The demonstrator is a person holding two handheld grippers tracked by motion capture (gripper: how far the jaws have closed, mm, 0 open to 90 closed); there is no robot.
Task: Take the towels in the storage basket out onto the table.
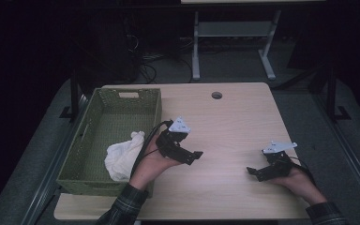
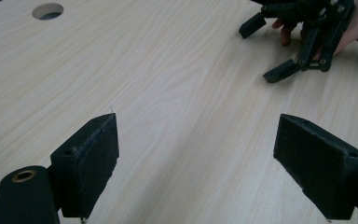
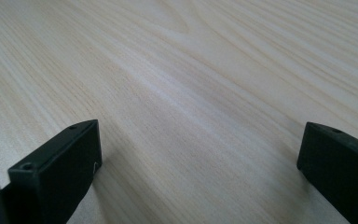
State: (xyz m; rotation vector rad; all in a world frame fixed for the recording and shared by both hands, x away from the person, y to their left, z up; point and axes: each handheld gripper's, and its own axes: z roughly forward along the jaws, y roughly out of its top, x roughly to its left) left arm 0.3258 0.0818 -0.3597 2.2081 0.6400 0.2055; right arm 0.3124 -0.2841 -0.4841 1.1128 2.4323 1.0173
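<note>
A green woven basket (image 1: 155, 112) stands on the left part of the light wooden table (image 1: 234, 122), and a crumpled white cloth (image 1: 122, 158) lies inside it near the front right. Just right of the basket, my left gripper (image 1: 194, 157) is held in a hand above the table, open and empty, pointing right. In the left gripper view its jaws (image 2: 196, 140) stand wide apart over bare wood. My right gripper (image 1: 255, 172) hovers near the table's front right, open and empty, pointing left. It also appears in the left gripper view (image 2: 265, 51). Its own view has the jaws (image 3: 200, 144) spread over bare wood.
A round cable hole (image 1: 216, 95) sits near the table's far edge. Beyond the table are a white desk frame (image 1: 234, 42) and cables on a dark floor. Bare tabletop lies between the two grippers.
</note>
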